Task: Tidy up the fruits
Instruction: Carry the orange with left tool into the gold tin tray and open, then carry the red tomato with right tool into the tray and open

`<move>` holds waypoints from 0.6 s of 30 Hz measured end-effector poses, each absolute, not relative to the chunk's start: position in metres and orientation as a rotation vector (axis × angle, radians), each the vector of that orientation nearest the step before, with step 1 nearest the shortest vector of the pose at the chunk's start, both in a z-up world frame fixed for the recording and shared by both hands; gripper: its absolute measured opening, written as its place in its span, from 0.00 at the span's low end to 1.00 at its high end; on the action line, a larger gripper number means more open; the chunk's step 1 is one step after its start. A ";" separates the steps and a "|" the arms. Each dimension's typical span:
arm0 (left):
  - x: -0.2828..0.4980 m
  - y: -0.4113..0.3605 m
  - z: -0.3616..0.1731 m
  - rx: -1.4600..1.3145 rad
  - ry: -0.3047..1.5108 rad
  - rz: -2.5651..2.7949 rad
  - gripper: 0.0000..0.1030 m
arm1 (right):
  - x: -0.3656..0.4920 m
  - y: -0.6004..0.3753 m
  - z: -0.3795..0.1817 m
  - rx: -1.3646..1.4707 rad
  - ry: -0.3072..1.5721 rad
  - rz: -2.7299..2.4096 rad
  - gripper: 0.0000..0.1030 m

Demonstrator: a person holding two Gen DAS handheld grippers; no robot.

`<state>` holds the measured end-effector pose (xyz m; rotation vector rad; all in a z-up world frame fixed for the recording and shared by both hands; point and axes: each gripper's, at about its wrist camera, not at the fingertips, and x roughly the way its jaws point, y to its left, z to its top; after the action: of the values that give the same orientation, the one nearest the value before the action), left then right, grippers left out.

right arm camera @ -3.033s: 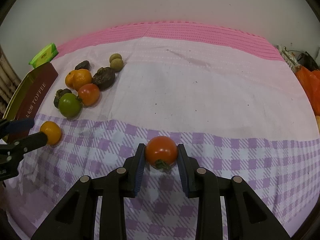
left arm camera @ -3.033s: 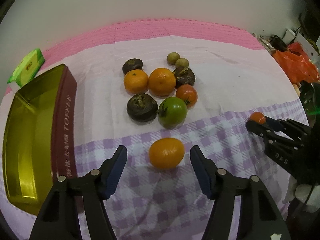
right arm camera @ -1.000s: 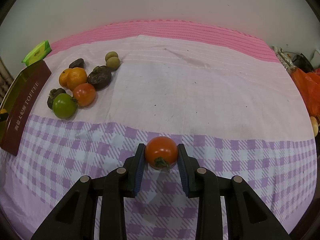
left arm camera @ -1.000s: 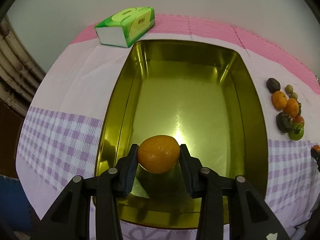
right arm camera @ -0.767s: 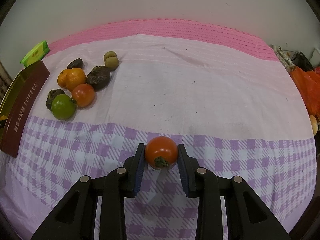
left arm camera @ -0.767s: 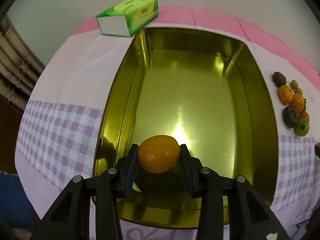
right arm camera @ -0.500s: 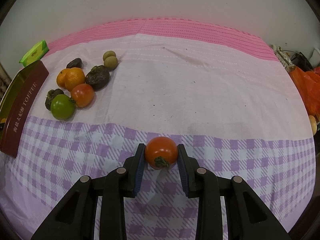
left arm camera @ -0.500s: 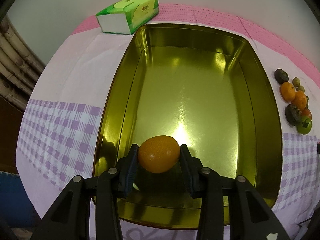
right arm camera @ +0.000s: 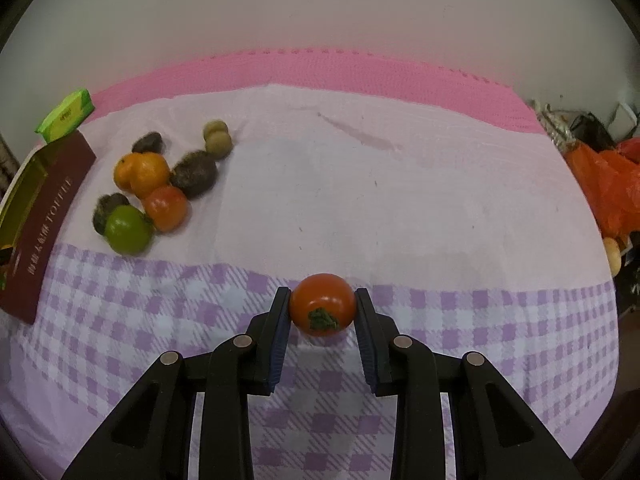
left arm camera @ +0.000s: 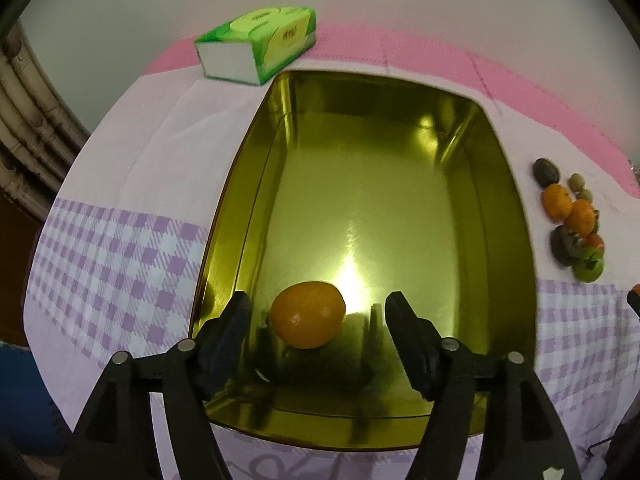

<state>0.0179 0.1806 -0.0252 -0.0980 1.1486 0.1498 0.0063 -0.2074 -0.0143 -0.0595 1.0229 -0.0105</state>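
Left tool [left arm camera: 316, 320] opening over orange [left arm camera: 308, 314]

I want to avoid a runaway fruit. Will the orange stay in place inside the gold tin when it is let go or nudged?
The orange is round, so it may roll. The tin floor looks smooth and shiny, so little would slow it. Its raised walls should contain it.

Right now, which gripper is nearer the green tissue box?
Left. The left gripper is over the gold tin, opening around an orange, with the tissue box just beyond. The right gripper, holding a tomato, is far across the cloth.
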 end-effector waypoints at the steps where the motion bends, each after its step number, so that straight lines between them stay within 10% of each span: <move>1: 0.016 0.181 -0.021 -0.104 1.129 0.147 0.65 | 0.007 -0.203 -0.009 -0.069 1.013 -0.002 0.31; 18: -0.027 0.246 0.036 -0.236 0.916 0.395 0.82 | 0.032 -0.018 0.050 -0.135 0.927 0.473 0.31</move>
<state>-0.0275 0.2458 0.0363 -0.2356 0.9165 0.3953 0.0323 -0.0183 0.0502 -0.1351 0.9266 0.4729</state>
